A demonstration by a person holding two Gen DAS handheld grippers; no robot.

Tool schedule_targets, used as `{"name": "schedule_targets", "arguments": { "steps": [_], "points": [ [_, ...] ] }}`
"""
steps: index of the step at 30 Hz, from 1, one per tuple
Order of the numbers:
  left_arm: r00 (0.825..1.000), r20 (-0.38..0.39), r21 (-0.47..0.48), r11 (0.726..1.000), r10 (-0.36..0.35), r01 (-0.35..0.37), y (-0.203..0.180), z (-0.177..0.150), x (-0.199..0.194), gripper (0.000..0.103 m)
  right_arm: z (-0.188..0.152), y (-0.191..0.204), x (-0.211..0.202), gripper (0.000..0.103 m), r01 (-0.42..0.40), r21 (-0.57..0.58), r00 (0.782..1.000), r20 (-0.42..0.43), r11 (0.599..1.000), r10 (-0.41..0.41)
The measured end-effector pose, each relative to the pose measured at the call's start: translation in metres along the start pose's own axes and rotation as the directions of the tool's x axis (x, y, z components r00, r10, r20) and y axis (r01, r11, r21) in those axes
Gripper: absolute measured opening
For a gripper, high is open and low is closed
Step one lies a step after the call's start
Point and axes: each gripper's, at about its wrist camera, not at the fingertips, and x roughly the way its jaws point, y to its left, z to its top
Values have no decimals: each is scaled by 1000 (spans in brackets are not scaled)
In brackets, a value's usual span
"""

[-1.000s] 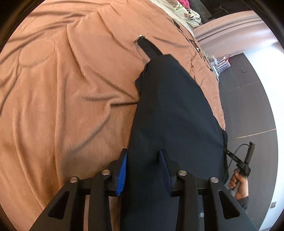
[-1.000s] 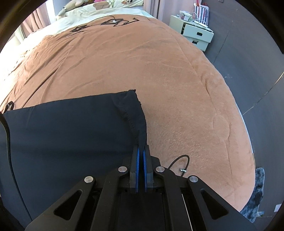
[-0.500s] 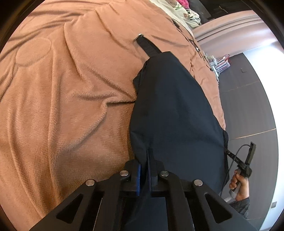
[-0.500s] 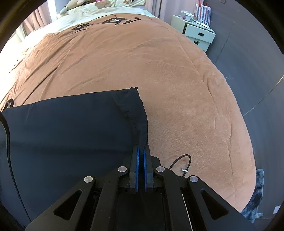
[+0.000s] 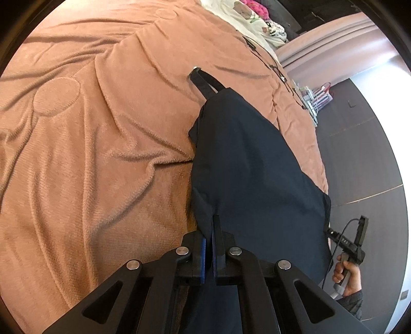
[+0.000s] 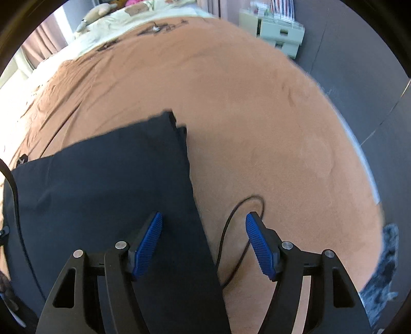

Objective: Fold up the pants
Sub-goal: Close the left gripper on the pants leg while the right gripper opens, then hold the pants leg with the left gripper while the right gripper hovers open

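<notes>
Left tongs (image 5: 208,246) pinch my dark pants (image 5: 246,164) edge, right tongs (image 6: 203,241) have just sprung wide off the hem, so lengthwise folding looks done, crosswise remains.

Brown plush blanket (image 5: 102,159) spread wide over the bed, creased into long folds, with a stitched circle (image 5: 55,97) raised in the pile. Cream bedding (image 6: 133,18) with printed figures at the far end, a soft toy (image 6: 95,15) lying on it. Pink curtain (image 5: 331,43) hung beside the bed. Pale drawer unit (image 6: 274,33) stood against the dark wall, papers stacked on top. Thin black cable (image 6: 231,231) looped across the blanket. Dark shaggy rug (image 6: 385,259) lay on the floor near the bed's corner.
</notes>
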Motion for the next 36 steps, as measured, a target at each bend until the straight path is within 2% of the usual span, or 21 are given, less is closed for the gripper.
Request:
{"name": "schedule_targets", "arguments": {
  "steps": [2, 3, 4, 7, 14, 21, 36],
  "points": [
    [1000, 1, -3, 1000, 10, -10, 1, 1, -4, 3, 0, -2, 2, 66, -35, 8, 999, -6, 999, 35],
    [1000, 1, -6, 1000, 12, -12, 2, 2, -6, 3, 0, -3, 4, 59, -56, 14, 998, -15, 998, 57],
    [1000, 1, -7, 1000, 14, -14, 1, 3, -8, 3, 1, -3, 6, 48, -94, 21, 995, -29, 995, 95],
    [1000, 10, -3, 1000, 21, -21, -2, 5, -12, 3, 4, -1, 4, 31, -134, 16, 990, -43, 991, 135],
    [998, 44, -17, 999, 34, -33, 15, 19, -39, 3, 5, 26, 4, 31, -136, -53, 989, -73, 989, 132],
    [994, 69, -13, 997, 79, -79, 42, 42, -73, 3, 4, 77, 15, 31, -169, -88, 983, -92, 982, 161],
    [979, 120, -68, 985, 165, -158, 127, 84, -146, 3, -2, 174, 47, 31, -270, -129, 959, -119, 954, 256]
  ]
}}
